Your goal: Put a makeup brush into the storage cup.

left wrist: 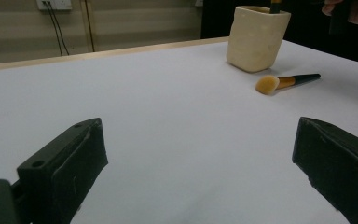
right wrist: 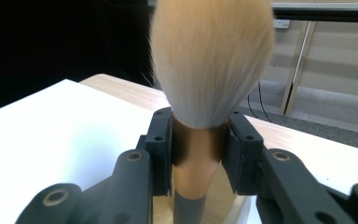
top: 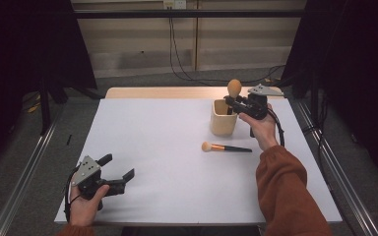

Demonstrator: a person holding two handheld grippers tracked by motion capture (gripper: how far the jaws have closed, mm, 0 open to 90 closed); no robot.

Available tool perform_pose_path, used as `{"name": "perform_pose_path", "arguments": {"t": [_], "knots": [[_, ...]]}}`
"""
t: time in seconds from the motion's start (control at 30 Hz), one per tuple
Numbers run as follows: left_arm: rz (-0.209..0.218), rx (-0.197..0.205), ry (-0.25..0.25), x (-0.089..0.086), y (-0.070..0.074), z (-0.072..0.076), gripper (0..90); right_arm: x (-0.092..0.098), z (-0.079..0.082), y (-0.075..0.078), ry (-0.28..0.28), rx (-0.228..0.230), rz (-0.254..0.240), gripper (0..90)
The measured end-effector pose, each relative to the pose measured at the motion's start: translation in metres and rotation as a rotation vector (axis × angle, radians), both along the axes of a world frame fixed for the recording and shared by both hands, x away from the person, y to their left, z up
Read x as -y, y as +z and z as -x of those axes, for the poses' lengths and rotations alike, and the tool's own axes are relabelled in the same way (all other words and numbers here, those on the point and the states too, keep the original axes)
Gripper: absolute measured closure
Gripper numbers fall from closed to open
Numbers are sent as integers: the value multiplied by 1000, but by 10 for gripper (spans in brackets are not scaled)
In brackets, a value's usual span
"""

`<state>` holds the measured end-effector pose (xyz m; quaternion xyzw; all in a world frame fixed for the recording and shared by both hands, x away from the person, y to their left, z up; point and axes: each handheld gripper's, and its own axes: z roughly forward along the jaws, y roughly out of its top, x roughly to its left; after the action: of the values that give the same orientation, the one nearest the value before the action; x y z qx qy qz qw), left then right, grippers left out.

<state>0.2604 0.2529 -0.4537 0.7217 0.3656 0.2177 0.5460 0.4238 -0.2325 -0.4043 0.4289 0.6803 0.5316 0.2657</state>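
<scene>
Big brush (right wrist: 212,60), bristles up, clamped at the ferrule by right tool (top: 236,102), jaws narrow and pressed on both sides; handle end already inside the cream holder (top: 223,118) at counter's far right. Step in hand by the look of it: lowering brush into holder. Best kept upright, lowered straight down, no scraping on the rim, release only once handle bottoms out, else holder may tip or brush fall over. Then lift clear before swinging away. Second brush (top: 225,147) lying flat on counter (top: 167,162) just in front of holder, probably next. Left tool (top: 118,177) wide, holding nothing, low over near-left corner, well apart from the rest.
</scene>
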Motion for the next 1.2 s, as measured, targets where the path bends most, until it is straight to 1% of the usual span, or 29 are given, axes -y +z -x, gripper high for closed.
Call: {"name": "perform_pose_path", "arguments": {"t": [0.33,0.5,0.57,0.67,0.73,0.87,0.93,1.03,1.2], "knots": [[7,-1,3,-1,0,0,24,1,-1,-6,-13,-13,-1,666],[0,-2,-6,1,-1,-2,24,-2,-3,-10,3,-27,13,665],[5,-3,-8,1,-1,-1,24,-3,-3,-11,6,-31,18,665],[8,-5,-6,0,-1,-1,24,-4,-3,-13,8,-38,8,658],[7,-4,-7,0,-1,-1,23,-4,-4,-13,4,-36,2,616],[4,-2,-5,0,-1,-1,24,-3,-4,-13,-14,-43,-2,480],[5,-3,-4,0,-1,-1,24,-1,-3,-14,-16,-48,-14,427],[5,-4,-3,0,-1,-1,24,1,-1,-15,-31,-43,-9,351],[2,-2,-5,0,-1,-1,23,3,3,-17,-31,-45,-23,214]]}}
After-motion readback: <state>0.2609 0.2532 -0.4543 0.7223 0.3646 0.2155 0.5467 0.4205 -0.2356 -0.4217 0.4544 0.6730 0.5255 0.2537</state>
